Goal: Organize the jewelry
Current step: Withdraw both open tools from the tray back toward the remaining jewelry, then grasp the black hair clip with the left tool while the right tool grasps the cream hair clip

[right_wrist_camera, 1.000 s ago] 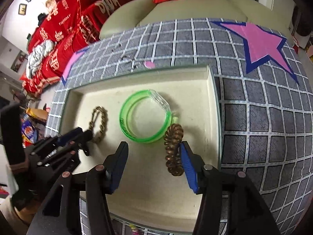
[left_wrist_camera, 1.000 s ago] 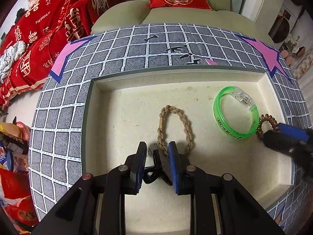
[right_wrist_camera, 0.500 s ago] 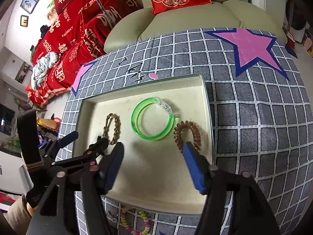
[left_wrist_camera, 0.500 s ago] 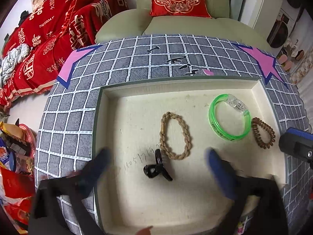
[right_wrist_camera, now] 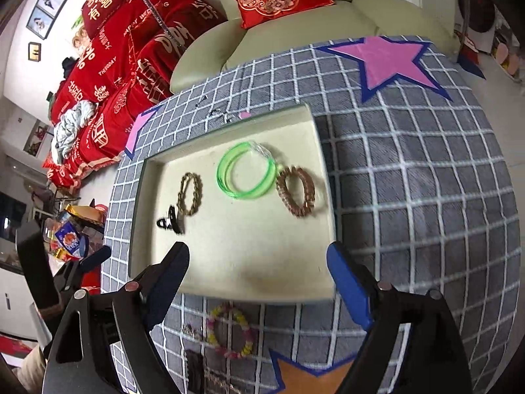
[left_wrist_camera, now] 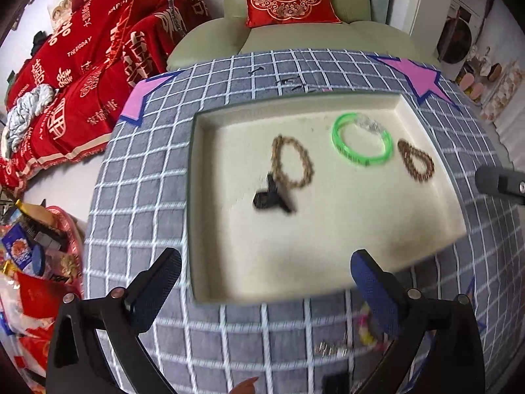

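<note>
A: So, what is different around the cream tray [right_wrist_camera: 323,177] compared with a second ago?

B: Going left to right: the black hair claw [right_wrist_camera: 170,222] now lies free at the tray's left, just touching the braided tan bracelet [right_wrist_camera: 189,193]. The left gripper [left_wrist_camera: 265,290] was pinched around it; its jaws have just been opening and now stand wide, with nothing between them, pulled back over the tray's near edge.

A: And further right?

B: The green bangle [right_wrist_camera: 246,174] sits in the tray's middle. The brown coil hair tie [right_wrist_camera: 296,193] lies flat by the tray's right wall, released. The right gripper [right_wrist_camera: 259,285] has just been opening too, wide and empty, backed off to the near rim.

A: Meaning?

B: I'd judge both placements finished. In front of the tray, on the checked cloth [right_wrist_camera: 410,197], a pink-and-yellow bead bracelet [right_wrist_camera: 229,335] waits outside, probably next.
</note>
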Tool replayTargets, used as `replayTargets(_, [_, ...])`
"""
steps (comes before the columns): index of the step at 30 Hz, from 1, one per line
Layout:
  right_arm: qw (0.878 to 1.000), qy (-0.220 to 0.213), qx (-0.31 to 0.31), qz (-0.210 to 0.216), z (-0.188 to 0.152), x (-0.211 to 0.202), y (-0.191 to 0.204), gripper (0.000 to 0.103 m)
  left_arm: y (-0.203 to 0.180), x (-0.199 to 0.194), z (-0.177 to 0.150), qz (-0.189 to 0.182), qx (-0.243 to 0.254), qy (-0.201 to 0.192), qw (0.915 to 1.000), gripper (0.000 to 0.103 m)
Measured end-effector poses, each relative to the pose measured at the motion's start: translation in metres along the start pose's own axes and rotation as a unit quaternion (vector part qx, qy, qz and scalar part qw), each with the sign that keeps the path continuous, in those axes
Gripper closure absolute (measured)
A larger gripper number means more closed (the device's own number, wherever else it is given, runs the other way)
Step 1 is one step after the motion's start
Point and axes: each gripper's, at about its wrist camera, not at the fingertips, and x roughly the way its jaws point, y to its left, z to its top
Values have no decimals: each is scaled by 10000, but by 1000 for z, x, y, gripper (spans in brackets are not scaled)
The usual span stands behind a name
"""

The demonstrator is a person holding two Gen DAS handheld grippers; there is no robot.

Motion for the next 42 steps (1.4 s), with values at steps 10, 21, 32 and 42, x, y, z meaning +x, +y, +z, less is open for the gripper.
replayTargets(10, [9997, 102, 52, -238, -52, -25, -8, 15, 14, -18, -69, -239, -88, 471, 9986, 0])
replayTargets(21, [9974, 427, 154, -551, -116, -39, -24, 15, 7, -21, -129, -528, -63, 940, 9942, 0])
replayTargets(32, [9909, 741, 662, -904, -175, -41, -58, 15, -12, -13, -155, -646, 56, 1159, 9911, 0])
replayTargets(42, [9896, 858, 341, -1105, -184, -31, -62, 15, -15, -6, -164, -595, 28, 1197, 9910, 0])
